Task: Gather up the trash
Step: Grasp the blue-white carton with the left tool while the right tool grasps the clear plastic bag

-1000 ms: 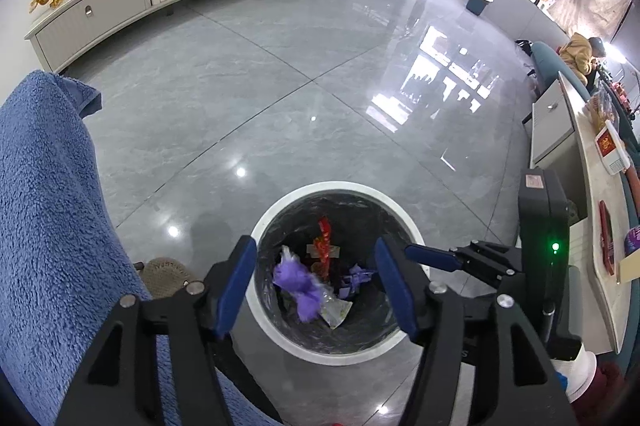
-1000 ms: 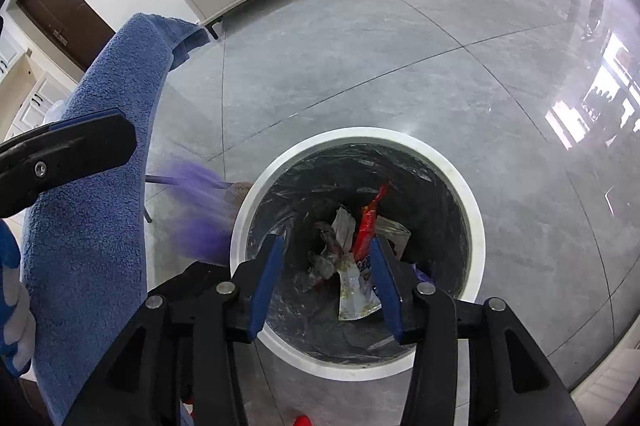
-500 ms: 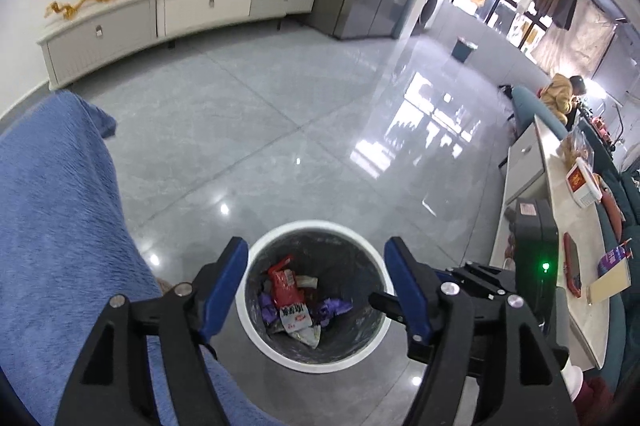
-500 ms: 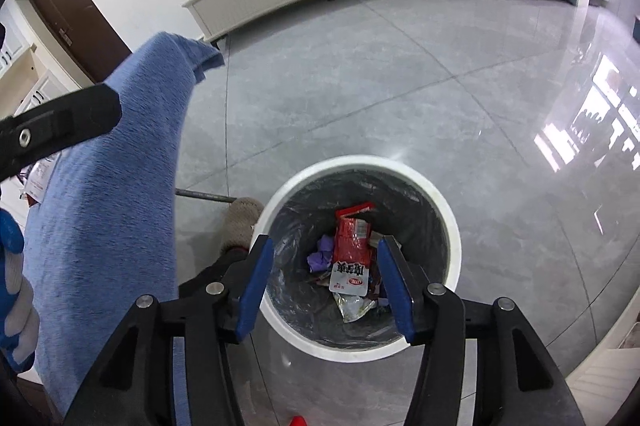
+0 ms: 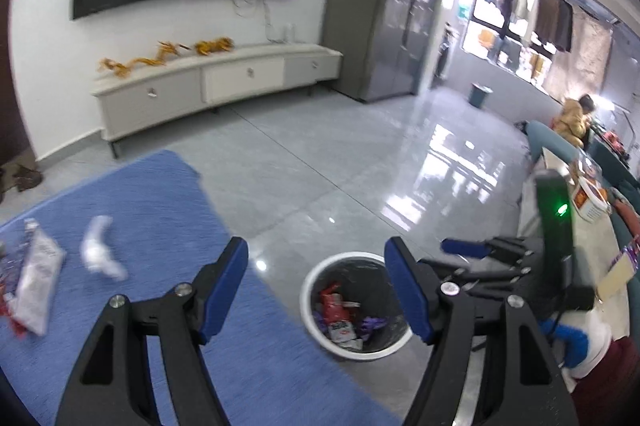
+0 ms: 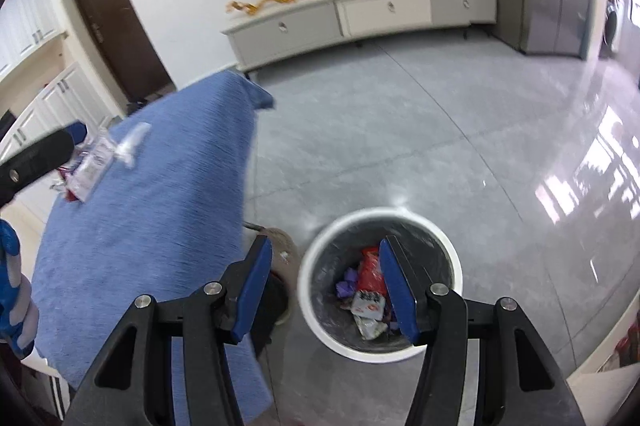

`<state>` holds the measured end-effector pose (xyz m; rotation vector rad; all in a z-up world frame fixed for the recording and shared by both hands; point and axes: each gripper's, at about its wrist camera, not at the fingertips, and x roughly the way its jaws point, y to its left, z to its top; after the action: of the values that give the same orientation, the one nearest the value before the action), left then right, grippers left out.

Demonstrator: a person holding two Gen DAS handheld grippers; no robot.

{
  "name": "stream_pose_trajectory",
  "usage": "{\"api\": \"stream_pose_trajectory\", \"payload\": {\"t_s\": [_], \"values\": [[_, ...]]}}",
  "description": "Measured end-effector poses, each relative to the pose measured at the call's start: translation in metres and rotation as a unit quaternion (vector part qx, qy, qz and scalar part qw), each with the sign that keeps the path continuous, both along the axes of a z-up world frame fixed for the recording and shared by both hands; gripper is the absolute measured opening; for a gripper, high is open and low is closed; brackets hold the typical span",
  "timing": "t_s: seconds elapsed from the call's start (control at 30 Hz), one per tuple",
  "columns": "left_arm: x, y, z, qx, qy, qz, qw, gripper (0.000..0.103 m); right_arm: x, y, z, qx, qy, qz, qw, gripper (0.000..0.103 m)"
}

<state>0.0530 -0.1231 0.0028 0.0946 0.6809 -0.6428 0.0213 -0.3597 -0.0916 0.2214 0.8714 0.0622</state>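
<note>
Beside the white bin (image 5: 316, 310) on the grey floor, seen from the left wrist, lay a blue cloth (image 5: 160, 226) carrying a crumpled white scrap (image 5: 100, 254) and a silvery wrapper (image 5: 36, 266) well apart from the bin. Red and purple wrappers (image 5: 340, 314) sat inside it. The left gripper (image 5: 316, 290) hung released, nothing between its jaws, with the right gripper (image 5: 472, 250) just past the bin. From the right wrist, the right gripper (image 6: 324, 286) stood above the bin (image 6: 448, 254), jaws apart and empty, having just been opening; the left gripper (image 6: 36, 154) showed over the cloth (image 6: 160, 206) near the wrapper (image 6: 92, 170).
</note>
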Motion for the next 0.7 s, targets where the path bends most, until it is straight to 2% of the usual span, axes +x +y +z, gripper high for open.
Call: {"api": "stream_pose_trajectory", "payload": {"t_s": [0.13,0.23,0.37,0.53,0.7], "values": [[-0.021,0.054,0.016,0.007,-0.025,0.039,0.9989,0.069,-0.002,0.031,0.042,-0.016,-0.036,0.029,0.999,0.056],[-0.030,0.098,0.019,0.007,-0.030,0.069,0.9971,0.069,-0.002,0.064,0.078,-0.030,-0.065,0.054,0.996,0.055],[-0.032,0.155,0.014,0.009,-0.028,0.112,0.9933,0.069,0.003,0.111,0.108,-0.036,-0.090,0.092,0.991,0.055],[-0.012,0.228,0.001,0.017,-0.014,0.167,0.9856,0.069,0.025,0.163,0.115,-0.035,-0.094,0.139,0.985,0.055],[0.035,0.275,-0.017,0.019,0.016,0.203,0.9789,0.069,0.074,0.216,0.092,-0.029,-0.067,0.191,0.979,0.055]]}}
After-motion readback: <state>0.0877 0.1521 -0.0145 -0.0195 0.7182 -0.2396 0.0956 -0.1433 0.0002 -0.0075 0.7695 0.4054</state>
